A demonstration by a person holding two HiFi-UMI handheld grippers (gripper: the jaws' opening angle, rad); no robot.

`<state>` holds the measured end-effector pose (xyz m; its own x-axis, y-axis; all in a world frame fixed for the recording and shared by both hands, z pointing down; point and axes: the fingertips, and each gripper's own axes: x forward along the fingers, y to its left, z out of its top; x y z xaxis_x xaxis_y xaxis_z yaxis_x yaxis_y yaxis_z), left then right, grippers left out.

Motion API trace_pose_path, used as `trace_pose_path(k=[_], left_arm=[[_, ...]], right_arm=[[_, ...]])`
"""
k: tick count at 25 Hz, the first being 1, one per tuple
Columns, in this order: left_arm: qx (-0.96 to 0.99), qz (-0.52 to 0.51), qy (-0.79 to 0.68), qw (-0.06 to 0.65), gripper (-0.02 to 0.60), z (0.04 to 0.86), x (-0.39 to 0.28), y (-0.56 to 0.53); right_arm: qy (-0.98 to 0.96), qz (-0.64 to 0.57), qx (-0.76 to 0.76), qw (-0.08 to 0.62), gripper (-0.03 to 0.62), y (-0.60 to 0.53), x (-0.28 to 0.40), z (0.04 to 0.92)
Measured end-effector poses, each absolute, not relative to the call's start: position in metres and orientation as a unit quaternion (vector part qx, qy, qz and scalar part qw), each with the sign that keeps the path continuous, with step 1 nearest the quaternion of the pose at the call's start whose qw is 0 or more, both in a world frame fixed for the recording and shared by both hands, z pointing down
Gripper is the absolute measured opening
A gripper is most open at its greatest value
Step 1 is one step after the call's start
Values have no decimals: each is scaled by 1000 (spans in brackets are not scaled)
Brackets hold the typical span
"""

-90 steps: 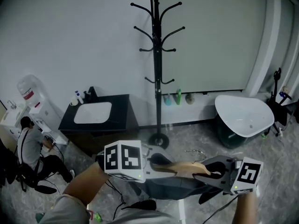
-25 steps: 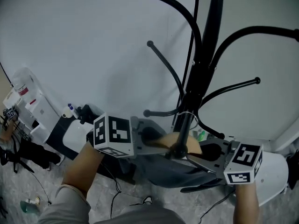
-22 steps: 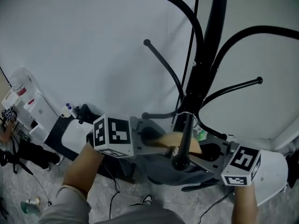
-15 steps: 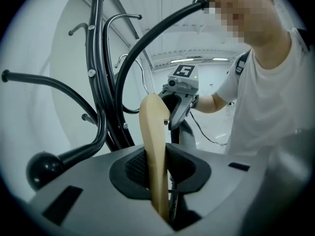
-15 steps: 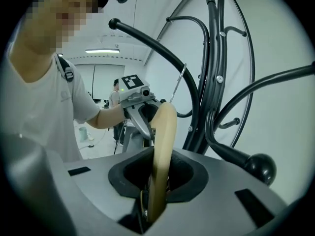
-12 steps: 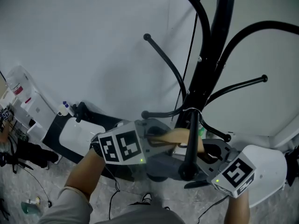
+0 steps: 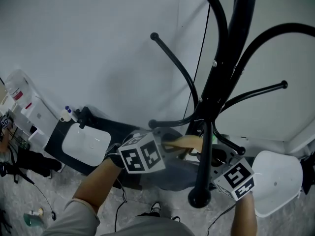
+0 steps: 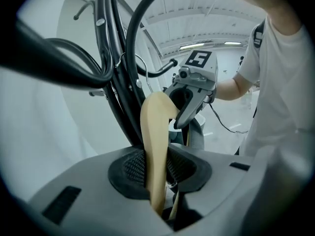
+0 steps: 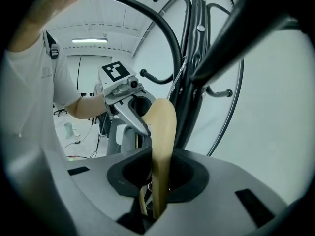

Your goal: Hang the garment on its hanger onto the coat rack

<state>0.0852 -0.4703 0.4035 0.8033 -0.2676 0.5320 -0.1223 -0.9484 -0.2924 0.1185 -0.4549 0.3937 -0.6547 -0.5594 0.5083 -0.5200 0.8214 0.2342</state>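
Observation:
The black coat rack [image 7: 216, 82] rises right in front of me, its curved arms spreading overhead. A pale wooden hanger [image 7: 184, 141] with a dark grey garment [image 7: 170, 173] below it hangs close against the pole. Its wire hook [image 8: 134, 65] curls among the rack's arms. My left gripper [image 7: 170, 144] has the hanger's left end [image 8: 156, 132] between its jaws, which are opening. My right gripper [image 7: 209, 157] is shut on the hanger's other end [image 9: 162, 132]. Each gripper faces the other: the right gripper [image 8: 189, 97] and the left gripper [image 9: 128, 104] both show across the hanger.
A black cabinet with a white sink [image 7: 88, 144] stands low at the left, with a water dispenser [image 7: 22, 102] beyond it. A white tub [image 7: 275, 181] sits at the lower right. One rack arm's knob [image 7: 198, 198] juts out between the grippers.
The rack, far off at first, now fills the view. Over the last second both grippers moved in to the pole with the hanger, and the left gripper's cube turned.

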Motion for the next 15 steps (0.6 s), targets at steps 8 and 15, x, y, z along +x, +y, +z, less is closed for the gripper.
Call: trace_pose_path(k=[8, 15], left_arm=[[-947, -277, 123, 108, 120, 415, 81, -473], [-953, -247, 143, 103, 138, 396, 62, -468]], right_arm=[[-897, -50, 323, 297, 81, -460, 117, 412], [-868, -93, 372, 314, 104, -448, 141, 401]])
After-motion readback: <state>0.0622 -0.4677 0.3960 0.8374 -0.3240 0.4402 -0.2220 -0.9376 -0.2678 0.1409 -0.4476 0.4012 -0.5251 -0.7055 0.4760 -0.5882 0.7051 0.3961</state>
